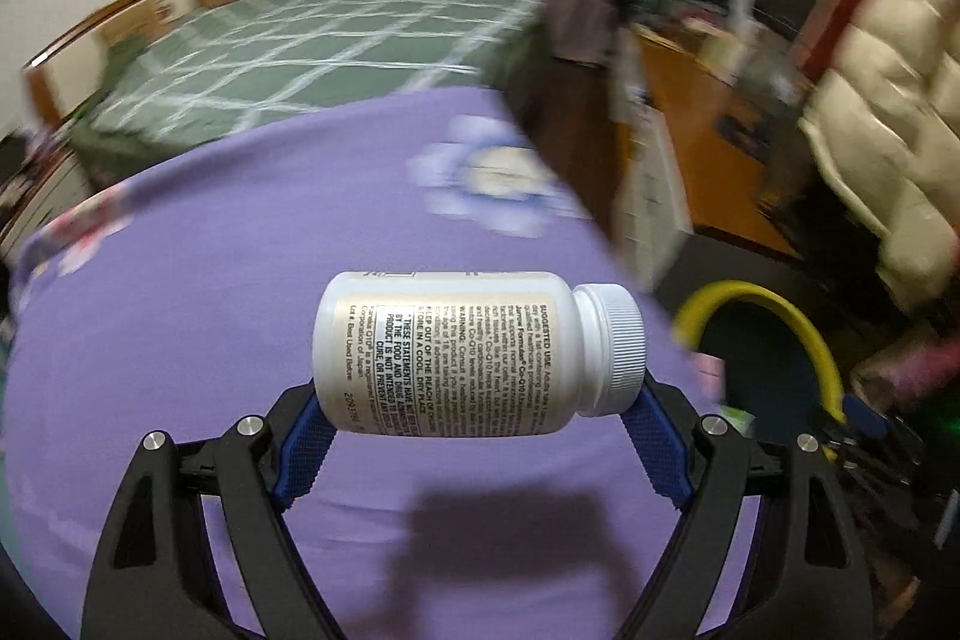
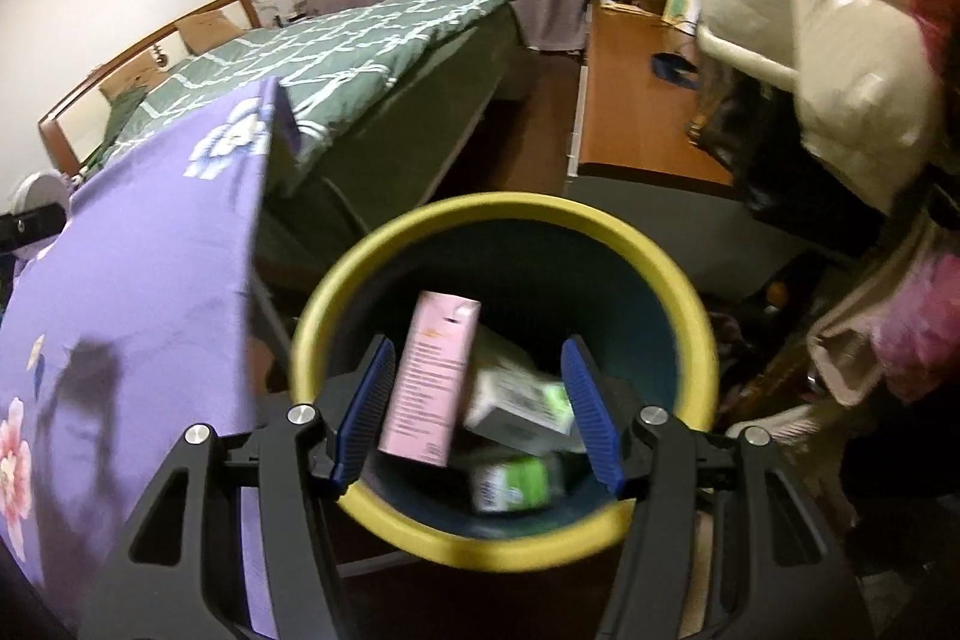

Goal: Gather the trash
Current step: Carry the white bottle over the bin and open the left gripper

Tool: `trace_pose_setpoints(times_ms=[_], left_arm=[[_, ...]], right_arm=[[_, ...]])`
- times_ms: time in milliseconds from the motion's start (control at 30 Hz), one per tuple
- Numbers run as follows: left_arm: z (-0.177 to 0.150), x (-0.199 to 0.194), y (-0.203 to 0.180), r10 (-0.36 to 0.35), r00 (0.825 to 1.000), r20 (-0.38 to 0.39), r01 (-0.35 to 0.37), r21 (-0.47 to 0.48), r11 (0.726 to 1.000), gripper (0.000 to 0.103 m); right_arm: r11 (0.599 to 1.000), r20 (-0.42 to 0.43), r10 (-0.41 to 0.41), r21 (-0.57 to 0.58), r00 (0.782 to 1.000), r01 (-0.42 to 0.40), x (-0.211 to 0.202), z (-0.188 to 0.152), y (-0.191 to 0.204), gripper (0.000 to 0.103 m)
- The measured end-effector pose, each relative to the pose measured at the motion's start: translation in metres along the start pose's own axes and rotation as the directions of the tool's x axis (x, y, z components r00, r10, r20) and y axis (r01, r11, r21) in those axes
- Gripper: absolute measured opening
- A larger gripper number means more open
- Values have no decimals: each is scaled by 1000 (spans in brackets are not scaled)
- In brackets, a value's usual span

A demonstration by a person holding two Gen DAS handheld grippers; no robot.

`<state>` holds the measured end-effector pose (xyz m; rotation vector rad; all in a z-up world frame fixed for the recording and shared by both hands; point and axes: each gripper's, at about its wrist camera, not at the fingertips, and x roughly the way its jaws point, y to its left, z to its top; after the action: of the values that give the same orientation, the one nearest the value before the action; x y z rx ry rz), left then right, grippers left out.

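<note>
While three boxes lie in bin (image 2: 672,280) | left gripper (image 1: 480,400) clamps bottle (image 1: 468,352), undumped | right gripper (image 2: 477,412) spread, empty

The left wrist view looked along its fingers across the purple floral cloth (image 1: 240,340), close above it, the yellow-rimmed bin (image 1: 774,307) at its right. The right wrist view looked steeply down into that bin (image 2: 672,268) from close by. Both caught the green bed (image 1: 312,58) beyond the bin.
</note>
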<state>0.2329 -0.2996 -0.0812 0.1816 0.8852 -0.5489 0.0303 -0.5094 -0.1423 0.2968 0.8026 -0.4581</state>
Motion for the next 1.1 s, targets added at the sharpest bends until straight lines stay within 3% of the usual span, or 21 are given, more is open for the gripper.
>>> trace_pose_setpoints(times_ms=[267, 567, 700, 833, 1100], left_arm=[[-5, 31, -135, -125, 988, -85, 138, 175, 975, 84], [-16, 75, -204, -141, 971, -193, 188, 249, 950, 84], [-17, 85, -209, -135, 968, -211, 187, 249, 950, 92], [-15, 69, -197, -142, 974, -179, 183, 236, 954, 96], [-25, -11, -127, -92, 996, -13, 93, 175, 980, 98]], right_arm=[[998, 9, -53, 35, 999, 53, -19, -21, -44, 55], [996, 15, -62, 63, 998, 61, -27, -28, -69, 56], [996, 10, -57, 65, 998, 56, -27, -29, -70, 56], [997, 12, -51, 55, 999, 50, -30, -28, -64, 56], [1000, 29, -11, -2, 1000, 11, -41, -26, -36, 60]])
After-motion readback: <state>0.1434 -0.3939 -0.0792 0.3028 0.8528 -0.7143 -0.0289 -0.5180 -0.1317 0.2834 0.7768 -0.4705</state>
